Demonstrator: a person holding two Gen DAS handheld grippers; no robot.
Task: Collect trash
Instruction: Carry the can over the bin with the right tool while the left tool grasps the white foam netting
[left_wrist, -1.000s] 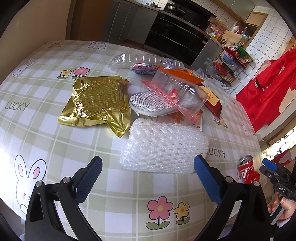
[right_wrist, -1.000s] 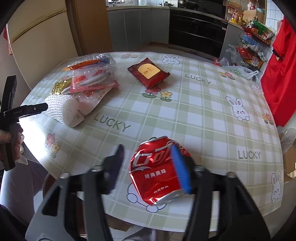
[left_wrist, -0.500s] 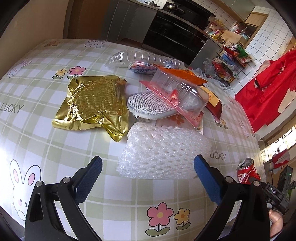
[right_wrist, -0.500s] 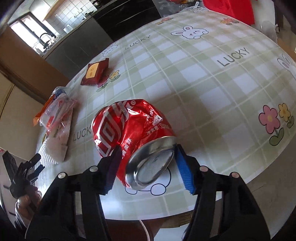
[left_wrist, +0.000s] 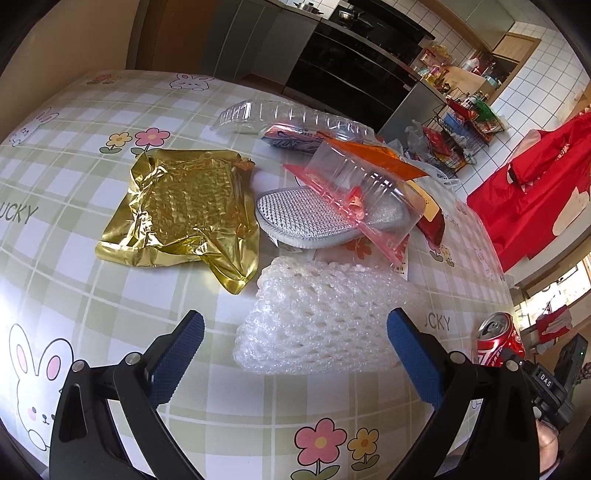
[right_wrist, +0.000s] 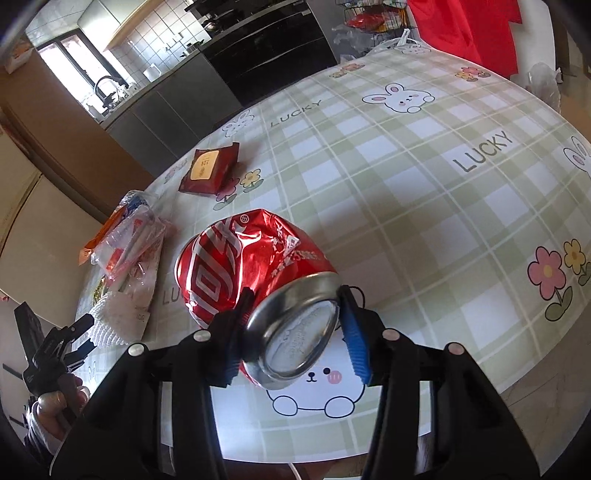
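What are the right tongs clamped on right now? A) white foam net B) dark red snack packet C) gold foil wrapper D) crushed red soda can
D: in the right wrist view the right tongs have a pad on each side of the crushed red soda can near its base, while the dark red snack packet lies apart on the table.

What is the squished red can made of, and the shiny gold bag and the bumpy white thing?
The can looks like thin metal: dented walls, bare silvery base. The right gripper is clamped on it. The gold bag looks like crinkled foil, mirror-shiny. The white sleeve seems soft foam netting, woven in a puffy, matte mesh.
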